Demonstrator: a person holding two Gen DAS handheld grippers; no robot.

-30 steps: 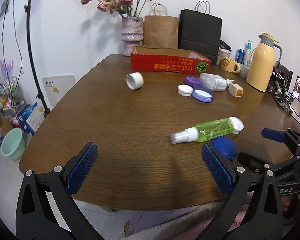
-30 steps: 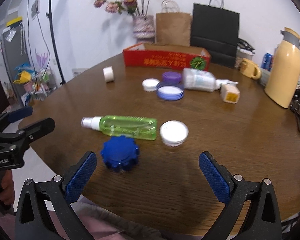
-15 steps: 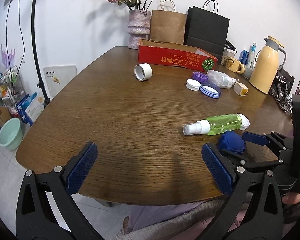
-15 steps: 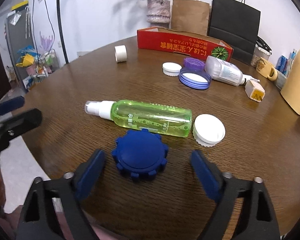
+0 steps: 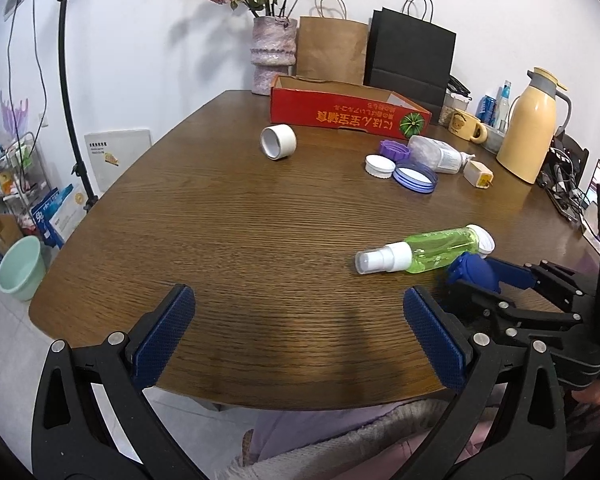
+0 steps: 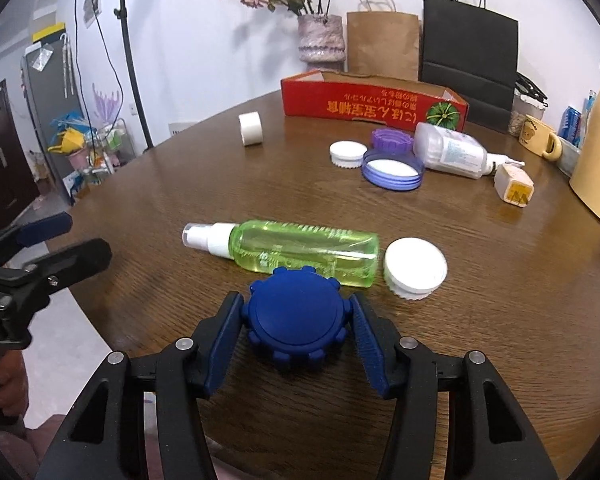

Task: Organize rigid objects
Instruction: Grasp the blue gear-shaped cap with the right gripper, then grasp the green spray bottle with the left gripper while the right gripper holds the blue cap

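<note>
While my right gripper [image 6: 296,320] is closing, the blue ridged cap [image 6: 296,318] sits between its jaws on the near edge of the wooden table [image 6: 180,184]. Pads look to be at the cap's rim on both sides; I cannot tell whether they press yet.

Left to right, right wrist view:
- left gripper [image 5: 300,332]: jaws spread wide, nothing between them, hanging over the near table edge.
- white tape roll [image 6: 251,129], on edge, far left of the table.
- green spray bottle [image 6: 296,250], lying on its side, just behind the blue cap, touching or nearly so.
- white lid [image 6: 415,268], just right of the bottle's base.
- further back: small white lid [image 6: 348,153], purple cap [image 6: 392,141], wide blue lid [image 6: 393,169], clear bottle [image 6: 452,151] on its side, small cream block [image 6: 514,187].
- red box [image 6: 374,102] at the back, open-topped; probably the destination.

Handling, judged: the cap is hard plastic, light, stiff, not fragile. The ridges give the pads purchase, so take it across the full width, pads on opposite knobs, not in the gaps. It could nudge the bottle, which will roll.

Counts: caps and lids, five (one dark blue, one purple, one wide blue, two white). Bottles, two. Tape roll, one. Block, one. Box, one.
</note>
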